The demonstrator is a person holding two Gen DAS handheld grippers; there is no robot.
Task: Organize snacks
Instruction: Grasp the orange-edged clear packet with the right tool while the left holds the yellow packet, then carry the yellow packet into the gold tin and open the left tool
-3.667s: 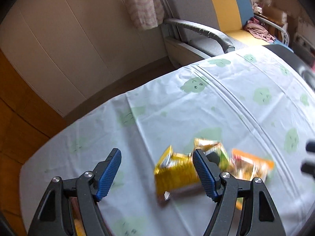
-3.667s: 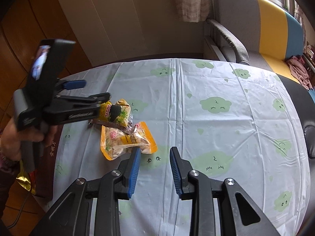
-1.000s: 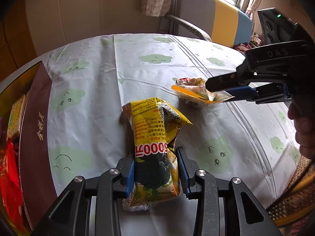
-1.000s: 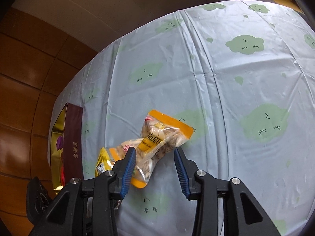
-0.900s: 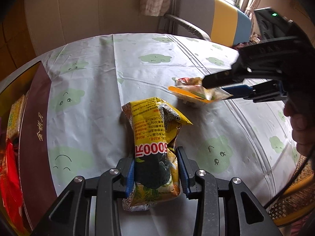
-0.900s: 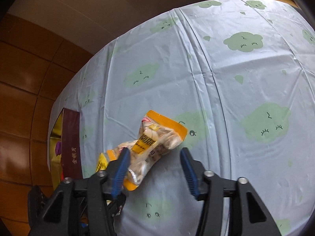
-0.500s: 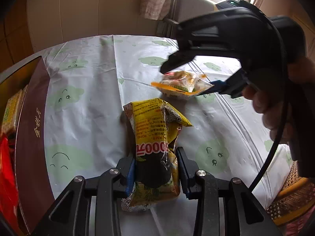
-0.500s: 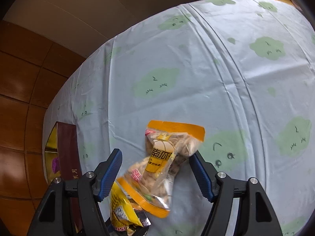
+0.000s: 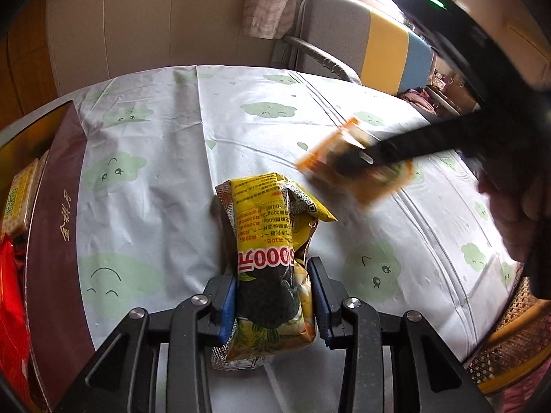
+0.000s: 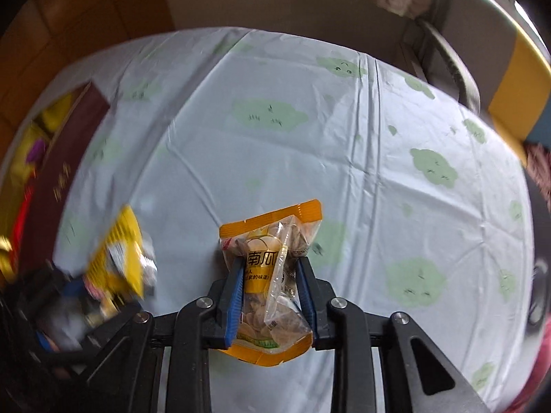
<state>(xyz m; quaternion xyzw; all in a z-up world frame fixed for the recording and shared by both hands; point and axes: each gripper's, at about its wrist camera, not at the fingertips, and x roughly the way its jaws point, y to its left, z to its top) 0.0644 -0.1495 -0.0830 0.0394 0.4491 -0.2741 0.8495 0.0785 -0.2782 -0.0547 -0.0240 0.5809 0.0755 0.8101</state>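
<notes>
Left wrist view first: the left gripper [image 9: 274, 297] is pinched in on the lower half of the yellow snack bag [image 9: 272, 265], blue pads pressing both sides, bag standing forward over the cloud-print tablecloth [image 9: 165, 179]. Right wrist view: the right gripper [image 10: 271, 292] is closed to bag width around the orange snack pouch [image 10: 272, 275], gripping its middle, the pouch held above the cloth and not resting on it. So both hands are loaded, and the step looks like carrying the snacks over to the dark red box [image 9: 55, 227] at the table's left edge, where other packets already sit. To do it well: keep the squeeze steady, because these soft bags crumple and slide; bring one hand in at a time so the two tools don't clash over the box; lower each bag inside the wall before letting go.
</notes>
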